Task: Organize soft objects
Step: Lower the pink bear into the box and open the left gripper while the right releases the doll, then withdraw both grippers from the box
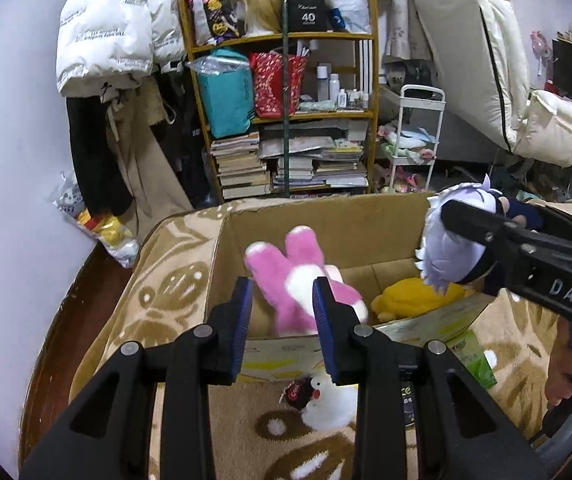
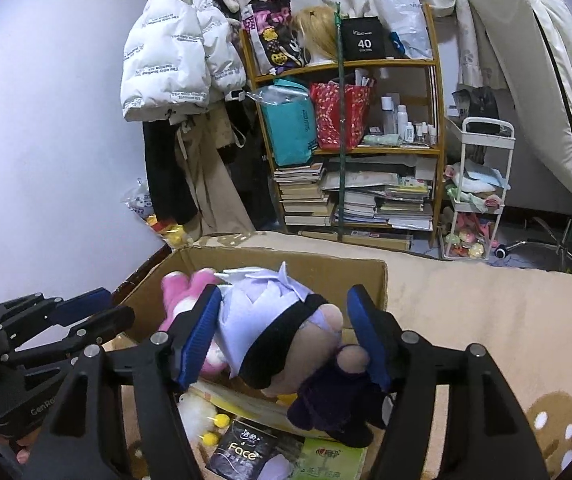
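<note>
An open cardboard box (image 1: 326, 216) stands on a beige patterned blanket (image 1: 165, 280). A pink and white plush (image 1: 286, 272) and a yellow plush (image 1: 406, 300) lie inside it. My left gripper (image 1: 281, 288) hovers at the box's near edge, open, with nothing between its blue pads. My right gripper (image 2: 286, 300) is over the box with a purple-haired doll (image 2: 269, 320) between its jaws. The left pad lies against the doll's hair, and a gap shows between its face and the right pad. The left wrist view shows this doll (image 1: 454, 248) above the box's right side.
A white plush (image 1: 326, 396), a black packet (image 2: 241, 452) and a green packet (image 1: 474, 356) lie on the blanket in front of the box. A bookshelf (image 1: 286, 120) and a white cart (image 1: 418, 136) stand behind it. A person's hand (image 1: 562, 360) holds the right gripper's handle.
</note>
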